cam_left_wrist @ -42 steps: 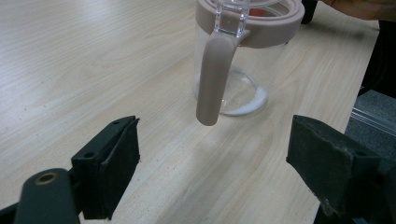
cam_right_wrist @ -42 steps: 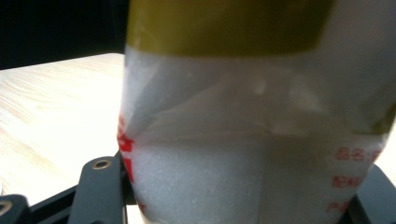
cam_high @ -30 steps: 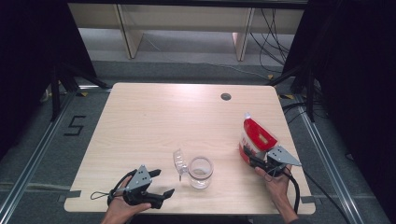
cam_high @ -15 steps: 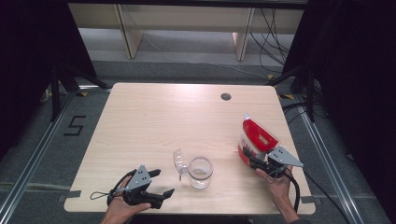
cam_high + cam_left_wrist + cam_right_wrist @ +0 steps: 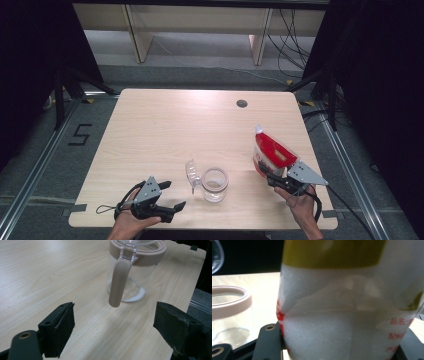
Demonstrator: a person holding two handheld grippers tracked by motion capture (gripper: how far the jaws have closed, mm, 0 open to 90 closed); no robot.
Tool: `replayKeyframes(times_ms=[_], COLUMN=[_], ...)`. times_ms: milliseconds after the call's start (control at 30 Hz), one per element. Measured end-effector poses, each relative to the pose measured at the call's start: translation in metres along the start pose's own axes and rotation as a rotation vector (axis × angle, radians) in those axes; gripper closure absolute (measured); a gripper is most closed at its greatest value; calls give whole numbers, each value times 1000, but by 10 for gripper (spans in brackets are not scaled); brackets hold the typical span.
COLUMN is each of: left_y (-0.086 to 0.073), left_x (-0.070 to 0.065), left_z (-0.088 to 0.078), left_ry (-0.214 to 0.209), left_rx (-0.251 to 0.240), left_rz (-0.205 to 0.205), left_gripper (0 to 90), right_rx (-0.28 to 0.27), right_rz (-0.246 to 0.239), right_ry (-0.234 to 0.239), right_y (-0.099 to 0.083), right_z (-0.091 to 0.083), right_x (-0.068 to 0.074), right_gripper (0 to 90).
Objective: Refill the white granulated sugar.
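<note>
A clear glass jar (image 5: pixel 215 184) with a pink rim stands at the front middle of the table, its hinged lid (image 5: pixel 192 174) flipped open to the left. In the left gripper view the jar (image 5: pixel 132 272) has a thin white layer at its bottom and a pink latch (image 5: pixel 117 282) hanging down. My left gripper (image 5: pixel 174 195) rests open left of the jar, its jaws (image 5: pixel 117 315) wide with only table between them. My right gripper (image 5: pixel 267 176) is shut on a red-and-white bag (image 5: pixel 270 154) of white grains, held tilted right of the jar. The bag (image 5: pixel 342 322) bulges between the right gripper's (image 5: pixel 339 345) jaws.
The wooden table (image 5: pixel 180 130) has a round cable hole (image 5: pixel 242 104) at the back right. Dark stands and cables sit on the floor around it. A shelf unit (image 5: pixel 200 30) stands beyond the far edge.
My right gripper has shifted slightly with the bag, whose top now leans a little further left. The left gripper and the jar have not moved.
</note>
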State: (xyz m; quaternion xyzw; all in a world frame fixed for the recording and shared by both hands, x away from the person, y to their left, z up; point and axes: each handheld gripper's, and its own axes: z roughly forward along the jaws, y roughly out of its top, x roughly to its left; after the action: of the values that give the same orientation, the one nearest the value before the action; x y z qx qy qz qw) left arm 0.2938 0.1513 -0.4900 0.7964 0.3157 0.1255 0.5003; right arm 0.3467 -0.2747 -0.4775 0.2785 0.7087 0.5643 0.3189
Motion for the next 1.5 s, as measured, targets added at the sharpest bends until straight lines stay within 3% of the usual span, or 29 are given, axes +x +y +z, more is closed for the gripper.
replayKeyframes(times_ms=[67,167,200,367,400,433,500,567,600,667,867,1067,1167,1200,1267,1400,1500], left_y=[0,0,0,0,0,0,0,0,0,0,0,-1,-1,-1,-1,-1,-1], left_x=[0,0,0,0,2,2,0,2,1,1,2,2,2,2,2,2,2], left_z=[-1,-1,-1,0,-1,-1,0,-1,0,-1,-1,-1,0,0,0,0,0], left_ry=[6,4,4,-1,5,9,-1,10,0,0,2,2,1,-4,1,4,1], left_rx=[5,5,6,2,13,24,-1,25,4,5,11,17,20,12,17,15,16], left_rz=[1,1,1,0,13,25,-3,25,1,9,9,1,2,-5,-3,-8,-10], left_gripper=[165,165,165,165,165,165,165,165,165,165,165,165,165,165,165,165,165], right_rx=[0,14,23,33,39,41,54,57,67,68,90,117,132,139,147,157,163], right_rz=[-21,-122,-119,-213,-204,-226,-255,-282,-287,-297,-442,-526,-545,-583,-609,-633,-683], right_ry=[6,-15,-12,-15,-20,-15,-25,-36,-29,-30,-43,-50,-49,-50,-52,-53,-60], right_y=[1,4,5,8,8,9,9,10,11,12,17,19,19,20,19,20,21], right_z=[-2,-5,-7,-11,-12,-11,-12,-11,-12,-13,-13,-12,-12,-11,-11,-11,-11], right_x=[3,4,7,10,12,12,14,16,17,19,26,32,35,35,37,40,41], right_gripper=[411,411,412,412,413,413,413,413,413,414,415,416,417,417,417,418,418])
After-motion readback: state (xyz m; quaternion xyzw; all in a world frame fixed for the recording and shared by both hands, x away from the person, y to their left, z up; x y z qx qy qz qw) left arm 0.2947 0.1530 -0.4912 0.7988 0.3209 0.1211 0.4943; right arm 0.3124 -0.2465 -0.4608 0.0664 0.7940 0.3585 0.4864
